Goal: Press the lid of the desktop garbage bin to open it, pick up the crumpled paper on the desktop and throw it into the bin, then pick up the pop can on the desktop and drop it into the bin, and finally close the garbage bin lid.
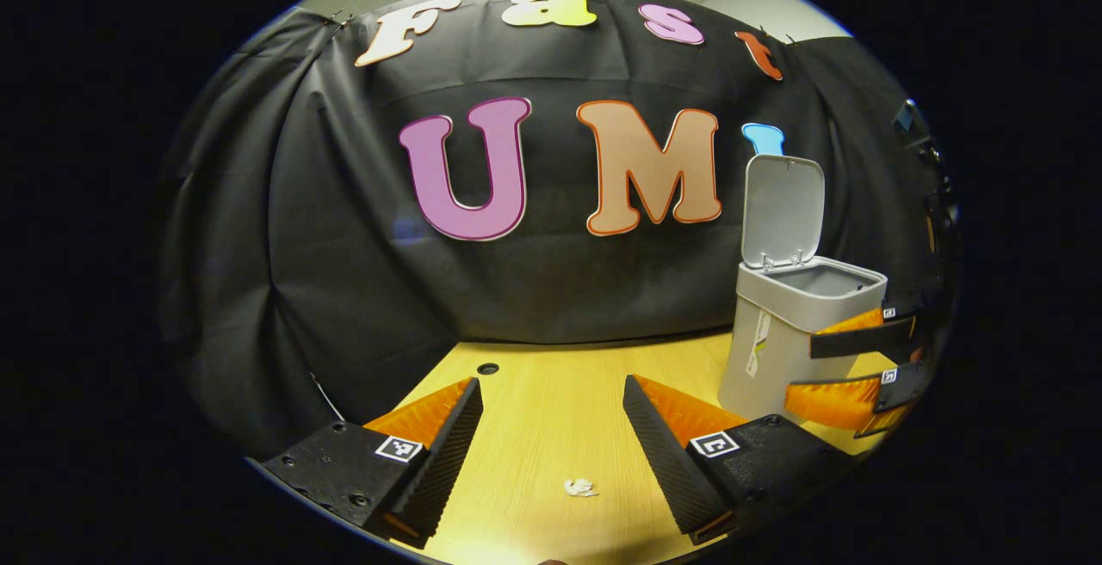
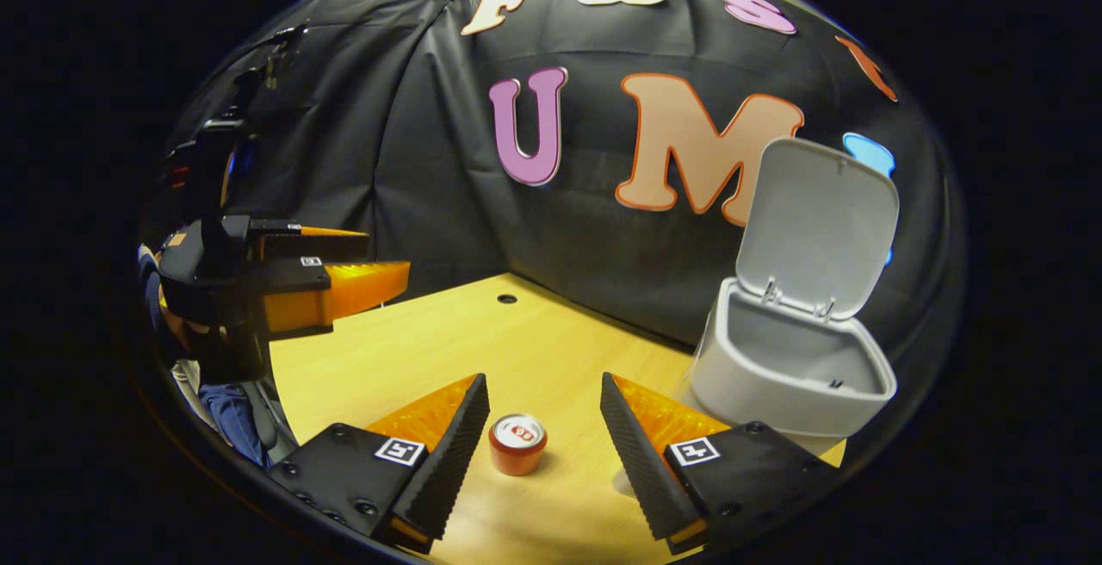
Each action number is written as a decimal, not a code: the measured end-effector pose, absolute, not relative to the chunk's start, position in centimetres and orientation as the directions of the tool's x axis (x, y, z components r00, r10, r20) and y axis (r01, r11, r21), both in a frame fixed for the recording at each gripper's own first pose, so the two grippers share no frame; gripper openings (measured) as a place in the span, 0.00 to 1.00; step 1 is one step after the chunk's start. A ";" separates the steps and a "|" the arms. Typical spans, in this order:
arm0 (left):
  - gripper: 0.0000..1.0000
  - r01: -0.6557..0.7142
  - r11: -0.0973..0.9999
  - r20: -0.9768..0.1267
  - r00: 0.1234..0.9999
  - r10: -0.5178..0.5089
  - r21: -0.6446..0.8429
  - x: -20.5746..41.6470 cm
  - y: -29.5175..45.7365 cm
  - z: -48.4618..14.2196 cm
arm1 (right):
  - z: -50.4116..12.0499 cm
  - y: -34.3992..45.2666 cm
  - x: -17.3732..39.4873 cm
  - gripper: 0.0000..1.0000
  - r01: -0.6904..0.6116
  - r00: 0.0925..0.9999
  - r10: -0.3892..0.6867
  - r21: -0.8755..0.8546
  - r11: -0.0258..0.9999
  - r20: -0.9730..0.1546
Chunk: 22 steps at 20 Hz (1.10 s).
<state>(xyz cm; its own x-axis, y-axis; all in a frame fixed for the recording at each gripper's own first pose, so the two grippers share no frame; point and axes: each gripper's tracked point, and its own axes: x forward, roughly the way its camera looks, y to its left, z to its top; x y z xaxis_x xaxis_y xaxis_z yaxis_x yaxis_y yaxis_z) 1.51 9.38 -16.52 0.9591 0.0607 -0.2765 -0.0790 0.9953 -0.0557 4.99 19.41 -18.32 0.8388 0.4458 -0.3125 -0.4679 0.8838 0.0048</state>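
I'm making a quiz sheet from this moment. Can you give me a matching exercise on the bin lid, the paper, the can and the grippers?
Things:
1. bin lid
2. crumpled paper
3. pop can
4. left hand-held gripper

States:
A. upright on the desktop, between open fingers
B. open, empty
C. swung up
D. lying on the desktop

Pairs: 1-C, 2-D, 3-A, 4-B

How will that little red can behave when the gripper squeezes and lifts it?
The pop can stands upright between the right gripper's open fingers. Its round, smooth wall may slip or dent. It's small, so probably light. If knocked over, it would likely roll.
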 end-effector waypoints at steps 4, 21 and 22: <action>1.00 -0.056 0.997 -0.327 0.944 0.036 -0.053 1.7 9.0 -19.6 | -23.1 20.4 4.6 0.98 -0.475 0.801 0.444 0.025 0.880 -0.402; 0.97 0.063 0.996 -0.565 0.820 -0.087 -0.062 2.0 6.7 -33.7 | -35.0 23.8 7.5 1.00 -0.443 0.721 0.393 0.057 0.895 -0.571; 0.97 0.074 0.995 -0.576 0.812 -0.096 -0.061 2.0 6.5 -34.5 | -35.4 23.9 7.6 0.98 -0.445 0.716 0.395 0.059 0.894 -0.576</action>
<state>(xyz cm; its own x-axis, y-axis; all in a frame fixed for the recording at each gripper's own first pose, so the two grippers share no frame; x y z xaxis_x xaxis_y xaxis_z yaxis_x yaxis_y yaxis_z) 2.00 6.49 -34.54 0.8117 -0.0958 -0.5761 0.0740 0.9954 -0.0613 7.62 23.85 -35.44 0.7162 0.3947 -0.5755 -0.4447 0.8937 0.0594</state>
